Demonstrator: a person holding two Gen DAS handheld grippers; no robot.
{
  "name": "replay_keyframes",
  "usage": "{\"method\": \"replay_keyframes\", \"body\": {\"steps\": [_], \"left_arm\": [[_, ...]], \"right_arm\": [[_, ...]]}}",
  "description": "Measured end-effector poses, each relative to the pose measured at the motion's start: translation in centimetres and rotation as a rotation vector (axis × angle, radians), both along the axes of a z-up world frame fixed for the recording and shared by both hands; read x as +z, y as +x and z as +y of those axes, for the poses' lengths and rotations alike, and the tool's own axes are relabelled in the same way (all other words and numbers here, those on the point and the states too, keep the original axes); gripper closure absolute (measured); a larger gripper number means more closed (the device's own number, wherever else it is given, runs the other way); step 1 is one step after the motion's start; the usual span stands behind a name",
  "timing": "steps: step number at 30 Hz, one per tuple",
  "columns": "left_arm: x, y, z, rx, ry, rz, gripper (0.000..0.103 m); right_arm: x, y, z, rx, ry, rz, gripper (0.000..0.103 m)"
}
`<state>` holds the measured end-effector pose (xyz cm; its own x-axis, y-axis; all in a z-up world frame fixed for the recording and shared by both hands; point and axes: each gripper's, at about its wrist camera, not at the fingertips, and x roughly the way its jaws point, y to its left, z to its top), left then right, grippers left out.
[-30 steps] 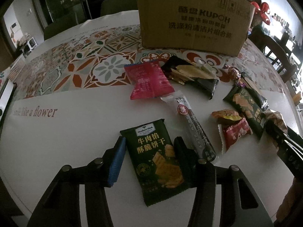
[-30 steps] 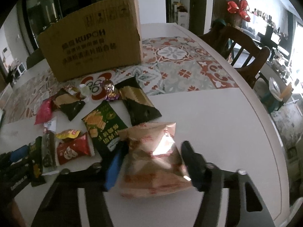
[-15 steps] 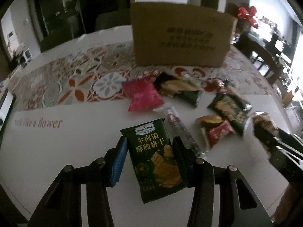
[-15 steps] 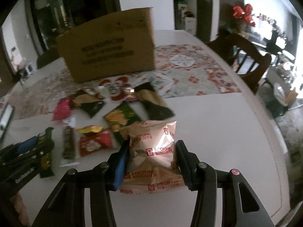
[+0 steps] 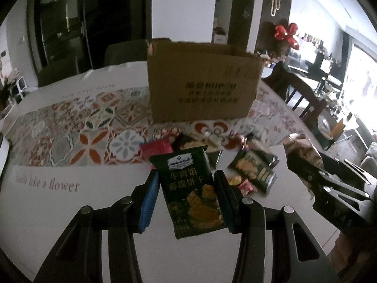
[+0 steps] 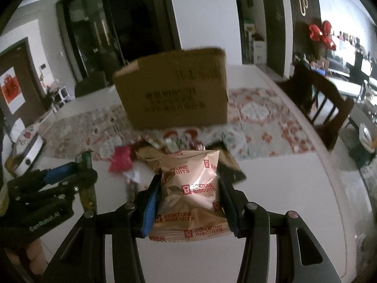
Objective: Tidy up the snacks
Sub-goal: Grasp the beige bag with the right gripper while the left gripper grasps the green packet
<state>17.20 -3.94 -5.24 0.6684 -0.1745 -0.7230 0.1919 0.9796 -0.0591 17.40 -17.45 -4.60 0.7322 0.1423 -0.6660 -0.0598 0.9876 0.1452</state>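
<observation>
Both packets have come up off the worktop [image 5: 70, 212] since a second ago, when they lay flat with the tongs spread around them. The left tongs [image 5: 186, 200] are now clenched on the dark green biscuit packet [image 5: 190, 195], which stands raised between the pads, and the right tongs [image 6: 188, 202] are clenched on the tan Fortune Biscuits bag [image 6: 190, 195], likewise lifted. That suggests the pick is done and the carry toward the cardboard box [image 5: 202, 82], straight ahead of both tongs, is the step in hand. Just beyond the tongs the remaining snacks [image 5: 254, 169] lie scattered in front of the box, partly screened by the held packets and smeared by motion blur, so their count is unclear. The inside of the box is hidden behind its front wall, and its printed text is unreadable.
</observation>
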Motion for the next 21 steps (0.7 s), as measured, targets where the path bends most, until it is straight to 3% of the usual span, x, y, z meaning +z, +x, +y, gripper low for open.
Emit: {"method": "replay_keyframes", "body": {"steps": [13, 21], "left_arm": [[6.2, 2.3, 0.2, -0.04, -0.014, -0.16, 0.057], [8.8, 5.4, 0.2, -0.051, -0.023, -0.2, 0.057]], "right_arm": [[5.5, 2.5, 0.3, 0.032, 0.019, -0.146, 0.054], [8.1, 5.1, 0.5, 0.041, 0.027, -0.216, 0.054]]}}
